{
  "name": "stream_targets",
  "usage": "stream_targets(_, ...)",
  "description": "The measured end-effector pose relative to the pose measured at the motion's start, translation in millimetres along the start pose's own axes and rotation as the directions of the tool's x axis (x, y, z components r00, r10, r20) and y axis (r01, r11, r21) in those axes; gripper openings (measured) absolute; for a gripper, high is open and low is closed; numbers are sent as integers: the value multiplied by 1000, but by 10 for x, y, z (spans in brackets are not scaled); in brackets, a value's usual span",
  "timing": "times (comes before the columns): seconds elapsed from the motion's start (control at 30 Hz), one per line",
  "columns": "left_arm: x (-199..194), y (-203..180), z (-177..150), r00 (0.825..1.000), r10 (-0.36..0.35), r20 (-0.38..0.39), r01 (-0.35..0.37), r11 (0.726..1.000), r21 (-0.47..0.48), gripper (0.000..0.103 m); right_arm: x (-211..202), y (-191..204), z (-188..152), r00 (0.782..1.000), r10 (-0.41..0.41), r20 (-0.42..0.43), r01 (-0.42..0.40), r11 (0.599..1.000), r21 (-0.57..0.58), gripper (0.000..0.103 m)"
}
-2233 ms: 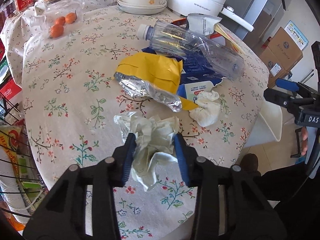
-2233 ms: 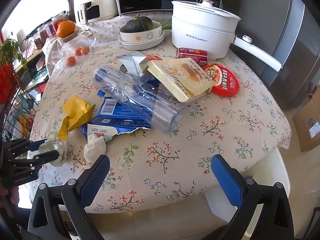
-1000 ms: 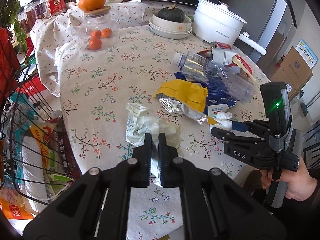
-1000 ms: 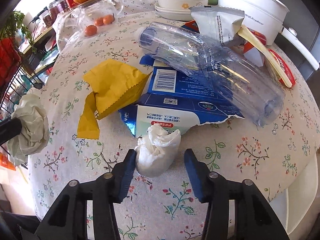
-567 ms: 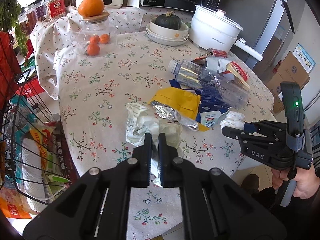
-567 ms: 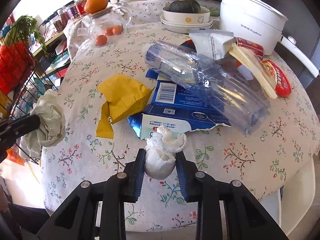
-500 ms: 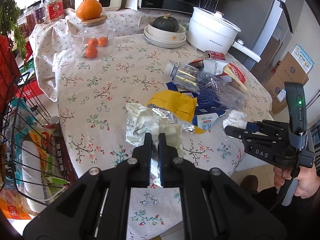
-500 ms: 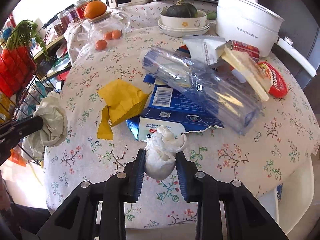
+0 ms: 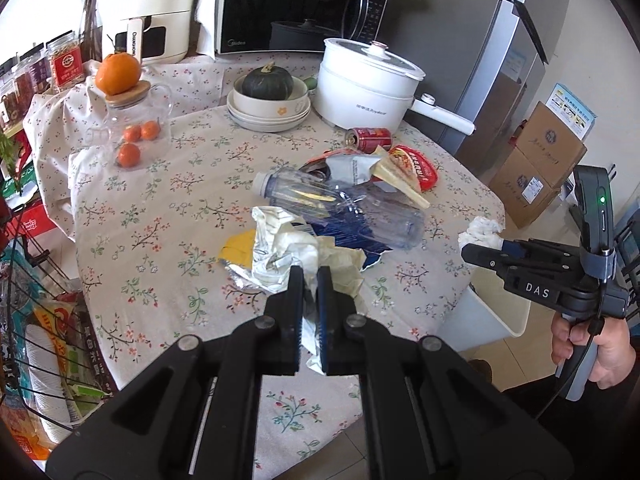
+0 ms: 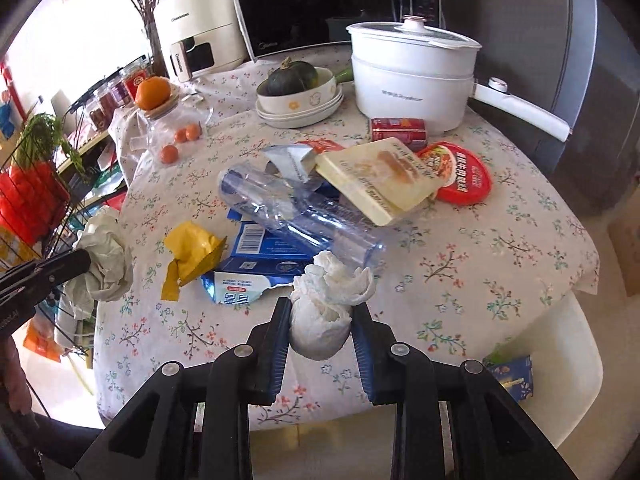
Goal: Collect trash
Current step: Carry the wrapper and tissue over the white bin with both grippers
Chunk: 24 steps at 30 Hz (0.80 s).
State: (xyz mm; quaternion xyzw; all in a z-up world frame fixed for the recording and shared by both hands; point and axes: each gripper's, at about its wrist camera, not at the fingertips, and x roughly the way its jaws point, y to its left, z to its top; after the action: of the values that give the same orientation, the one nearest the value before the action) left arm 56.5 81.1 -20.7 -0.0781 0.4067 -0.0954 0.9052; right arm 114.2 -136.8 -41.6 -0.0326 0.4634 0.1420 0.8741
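The table point(image 9: 132, 216) carries the uncollected litter, heaped mid-cloth: bottle point(image 10: 296, 212), carton point(image 10: 256, 268), yellow wrapper point(image 10: 192, 248). A white bin point(image 10: 576, 344) stands at the table's edge, probably the drop point. The left gripper point(image 9: 308, 280) pinches the crumpled paper point(image 9: 288, 252) nearly flat. The right gripper point(image 10: 321, 316) is clamped on the tissue wad point(image 10: 324, 312), both loads clear of the cloth for carrying.

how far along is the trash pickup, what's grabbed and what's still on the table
Early days: nothing shows as binned yet. In hand: the left hand-held gripper is shut on a crumpled paper wad, and the right hand-held gripper holds a white tissue ball, both lifted. Left on the table: clear plastic bottle, torn blue carton, yellow wrapper, red can, red lid and snack packets.
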Motion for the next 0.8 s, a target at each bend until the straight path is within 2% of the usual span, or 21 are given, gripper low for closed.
stream_targets(0.33, 149, -516, 178, 997, -77, 1, 77, 996, 50, 7, -318, -662, -28, 998, -50, 29, 47, 995, 90, 31)
stream_targets(0.57, 280, -896, 304, 991, -130, -3, 130, 988, 85, 7, -513, -1114, -51, 991, -131, 11, 129, 986, 102, 31)
stream_targets(0.7, 411, -1137, 312, 987, -155, -26, 157, 981, 110, 7, -656, -1363, -117, 989, -146, 22, 141, 980, 142, 31)
stream_targets(0.8, 506, -1276, 303, 984, -170, -46, 175, 977, 119, 7, -689, -1589, -197, 991, -130, 26, 122, 969, 217, 31)
